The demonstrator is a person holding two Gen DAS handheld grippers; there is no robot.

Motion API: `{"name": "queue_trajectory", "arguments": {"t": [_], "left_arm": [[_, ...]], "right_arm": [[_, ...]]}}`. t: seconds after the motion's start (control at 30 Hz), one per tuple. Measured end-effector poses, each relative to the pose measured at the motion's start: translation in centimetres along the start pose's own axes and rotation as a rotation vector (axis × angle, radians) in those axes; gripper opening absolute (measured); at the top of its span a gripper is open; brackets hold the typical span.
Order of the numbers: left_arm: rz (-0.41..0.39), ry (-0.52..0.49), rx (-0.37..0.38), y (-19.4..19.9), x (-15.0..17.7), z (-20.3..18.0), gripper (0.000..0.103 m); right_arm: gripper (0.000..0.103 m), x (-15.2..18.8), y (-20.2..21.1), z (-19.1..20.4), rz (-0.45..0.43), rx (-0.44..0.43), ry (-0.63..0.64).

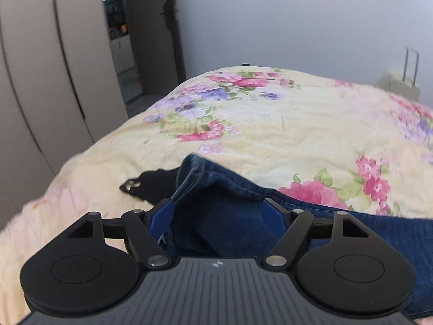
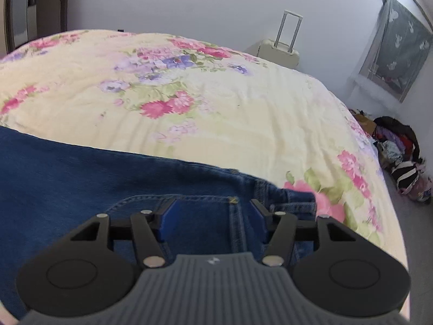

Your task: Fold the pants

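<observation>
Blue denim pants (image 1: pixel 351 233) lie across the near part of a bed with a yellow floral cover (image 1: pixel 270 124). In the left wrist view my left gripper (image 1: pixel 217 208) is open, its blue fingers (image 1: pixel 162 216) standing on either side of a raised leg hem. In the right wrist view the pants (image 2: pixel 67 173) run from the left to the waistband at the right. My right gripper (image 2: pixel 212 214) is open over the pocket area by the waistband, with denim between its fingers (image 2: pixel 169 216).
A small black item (image 1: pixel 146 184) lies on the cover left of the hem. Wardrobe doors (image 1: pixel 54 81) and a doorway stand at the left. A cream suitcase (image 2: pixel 281 51) stands beyond the bed. A clothes pile (image 2: pixel 400 151) lies on the floor at the right.
</observation>
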State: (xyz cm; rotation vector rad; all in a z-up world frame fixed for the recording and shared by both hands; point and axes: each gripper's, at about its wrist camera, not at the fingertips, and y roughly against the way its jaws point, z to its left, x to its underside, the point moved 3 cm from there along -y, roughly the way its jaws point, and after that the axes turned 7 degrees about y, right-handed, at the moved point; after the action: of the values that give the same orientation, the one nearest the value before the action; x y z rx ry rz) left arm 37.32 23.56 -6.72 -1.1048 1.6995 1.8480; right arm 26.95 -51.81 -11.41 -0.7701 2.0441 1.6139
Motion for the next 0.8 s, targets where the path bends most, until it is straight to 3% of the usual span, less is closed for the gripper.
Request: {"name": "queue_trajectory", "arguments": {"t": [0.13, 0.2, 0.33, 0.5, 0.53, 0.57, 0.63, 0.8], "left_arm": [[0.065, 0.202, 0.046, -1.3, 2.5, 5.2, 0.061], [0.061, 0.246, 0.027, -2.3, 3.4, 6.6, 0.059], [0.047, 0.154, -0.048, -5.0, 3.8, 7.6, 0.059], [0.061, 0.015, -0.045, -8.2, 2.8, 6.8, 0.065], [0.069, 0.002, -0.039, -8.7, 2.5, 6.6, 0.059], [0.079, -0.005, -0.023, -9.1, 2.3, 6.4, 0.034], [0.095, 0.010, 0.017, -9.3, 1.6, 6.2, 0.008], [0.021, -0.085, 0.050, -5.2, -2.2, 4.8, 0.001]], "right_arm": [[0.055, 2.8, 2.2, 3.0, -0.001, -0.044, -0.109], [0.055, 4.4, 3.0, 4.1, 0.008, -0.023, -0.153], [0.055, 6.9, 3.5, 5.2, 0.043, -0.001, -0.238], [0.055, 8.3, 4.0, 5.6, 0.085, 0.059, -0.246], [0.055, 8.4, 4.1, 5.7, 0.090, 0.068, -0.249], [0.055, 8.5, 4.2, 5.6, 0.094, 0.079, -0.249], [0.055, 8.5, 4.2, 5.6, 0.105, 0.096, -0.246], [0.055, 8.2, 3.8, 5.8, 0.124, 0.130, -0.243]]}}
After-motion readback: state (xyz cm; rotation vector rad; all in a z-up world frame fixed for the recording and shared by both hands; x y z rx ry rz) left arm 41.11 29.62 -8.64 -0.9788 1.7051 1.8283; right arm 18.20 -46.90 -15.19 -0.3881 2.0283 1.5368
